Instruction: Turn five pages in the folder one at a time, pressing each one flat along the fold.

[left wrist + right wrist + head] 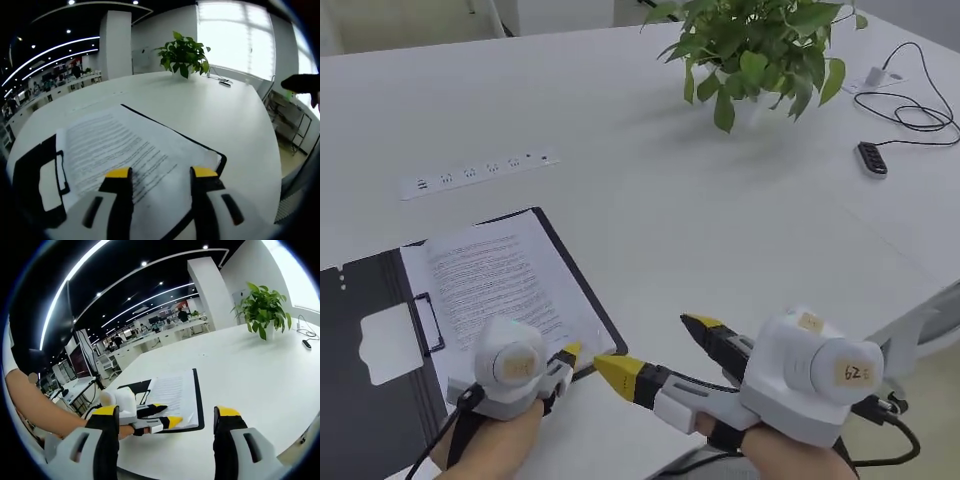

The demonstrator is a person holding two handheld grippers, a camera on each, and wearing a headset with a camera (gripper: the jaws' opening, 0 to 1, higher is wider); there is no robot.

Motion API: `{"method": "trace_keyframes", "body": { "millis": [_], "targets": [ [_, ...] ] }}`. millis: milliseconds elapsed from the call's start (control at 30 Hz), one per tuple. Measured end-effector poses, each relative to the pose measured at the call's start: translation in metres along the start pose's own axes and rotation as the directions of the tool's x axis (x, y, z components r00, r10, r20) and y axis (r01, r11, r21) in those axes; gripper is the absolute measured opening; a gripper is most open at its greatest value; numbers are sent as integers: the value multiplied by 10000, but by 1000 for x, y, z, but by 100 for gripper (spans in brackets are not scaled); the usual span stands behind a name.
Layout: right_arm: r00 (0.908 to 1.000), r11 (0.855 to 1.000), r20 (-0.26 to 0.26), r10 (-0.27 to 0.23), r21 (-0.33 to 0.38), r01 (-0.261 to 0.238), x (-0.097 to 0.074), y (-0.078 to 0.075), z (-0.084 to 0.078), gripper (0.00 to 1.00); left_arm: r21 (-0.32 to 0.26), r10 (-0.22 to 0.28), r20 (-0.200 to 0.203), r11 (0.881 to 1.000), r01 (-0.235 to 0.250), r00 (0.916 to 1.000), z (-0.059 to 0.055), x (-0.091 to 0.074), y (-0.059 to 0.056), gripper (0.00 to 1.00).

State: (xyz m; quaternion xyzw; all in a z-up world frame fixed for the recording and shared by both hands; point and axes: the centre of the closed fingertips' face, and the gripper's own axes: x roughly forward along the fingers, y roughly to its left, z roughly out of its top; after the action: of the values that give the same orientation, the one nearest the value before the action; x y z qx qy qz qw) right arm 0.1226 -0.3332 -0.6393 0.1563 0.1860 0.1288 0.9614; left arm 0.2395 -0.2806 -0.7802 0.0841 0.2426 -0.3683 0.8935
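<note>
Where the head view looks down on the table (720, 230), we find the open folder (360, 290) at lower left. The left gripper (566, 357) is at the lower right corner of its printed page (490, 270), and the right gripper (658, 347) is just beside it. In the left gripper view we see its fingers apart over the page. In the right gripper view we see that gripper's fingers wide apart, with the folder centred between them.

**White, black, yellow, green**

The bench (720, 200) is white. The black folder (360, 400) carries a white page (490, 270) lined with dark print. The plant (760, 45) is green. The left claw (161, 172) and right claw (166, 411) have white bodies and yellow-tipped black jaws.
</note>
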Motion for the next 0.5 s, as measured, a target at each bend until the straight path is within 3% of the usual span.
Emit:
{"method": "trace_keyframes", "body": {
  "millis": [200, 500],
  "targets": [
    [9997, 9998, -211, 131, -165, -135, 7, 1, -1, 76, -80, 59, 198, 10000, -58, 9998, 0, -1, 4, 32],
    [9975, 9980, -586, 391, -479, -419, 28, 1, 4, 74, -98, 148, 350, 9998, -144, 9993, 2, -1, 7, 23]
  ]
}}
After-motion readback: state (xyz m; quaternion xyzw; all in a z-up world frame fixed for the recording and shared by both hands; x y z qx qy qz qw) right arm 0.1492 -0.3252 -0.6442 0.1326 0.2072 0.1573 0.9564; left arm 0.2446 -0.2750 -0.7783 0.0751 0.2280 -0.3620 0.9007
